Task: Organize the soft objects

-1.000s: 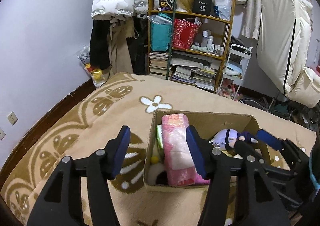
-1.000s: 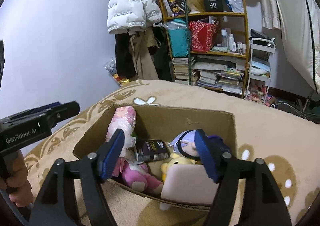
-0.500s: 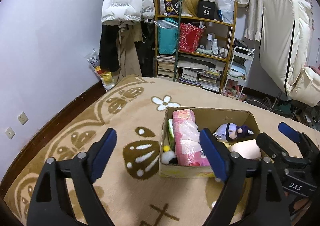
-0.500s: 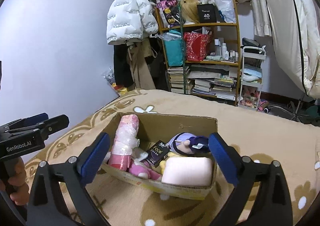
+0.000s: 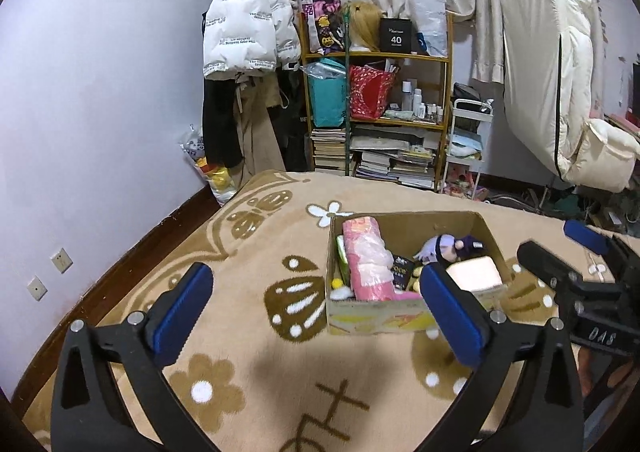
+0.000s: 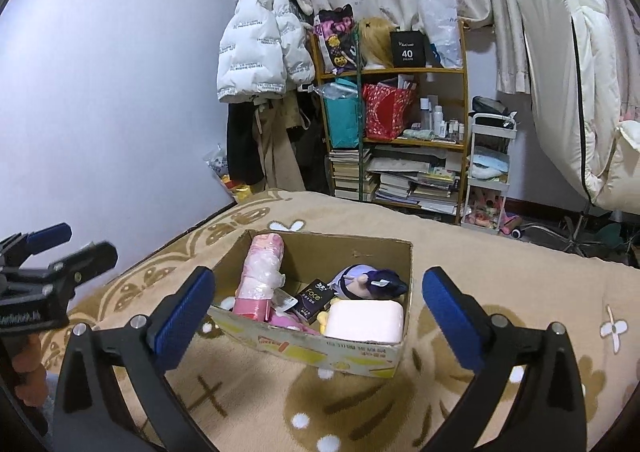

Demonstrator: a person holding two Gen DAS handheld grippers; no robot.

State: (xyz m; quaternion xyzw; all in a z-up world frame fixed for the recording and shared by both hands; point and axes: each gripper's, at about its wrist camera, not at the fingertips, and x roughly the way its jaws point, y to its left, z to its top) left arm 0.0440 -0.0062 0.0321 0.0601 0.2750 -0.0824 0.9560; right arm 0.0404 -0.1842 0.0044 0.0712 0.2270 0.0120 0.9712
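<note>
Grippers hover apart above the tan flowered blanket (image 5: pixel 256 364), left gripper (image 5: pixel 316 312) still widening, empty, right gripper (image 6: pixel 318 316) spread wide, empty, the open brown cardboard box (image 6: pixel 312 344) of plush toys lying ahead of both.

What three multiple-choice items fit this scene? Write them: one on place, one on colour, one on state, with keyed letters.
1. Where does the pale pink rectangular cushion lie?
A. inside the brown cardboard box
B. on the wooden shelf
C. on the carpet

2. What colour is the round plush doll's hair?
A. green
B. purple
C. orange

3. How do the right gripper jaws stand?
A. clamped on the box
B. shut on nothing
C. wide apart, holding nothing

Answers: 1 A, it fills the box's near corner; 2 B, lilac and dark purple show; 3 C, both blue pads stand clear.
</note>
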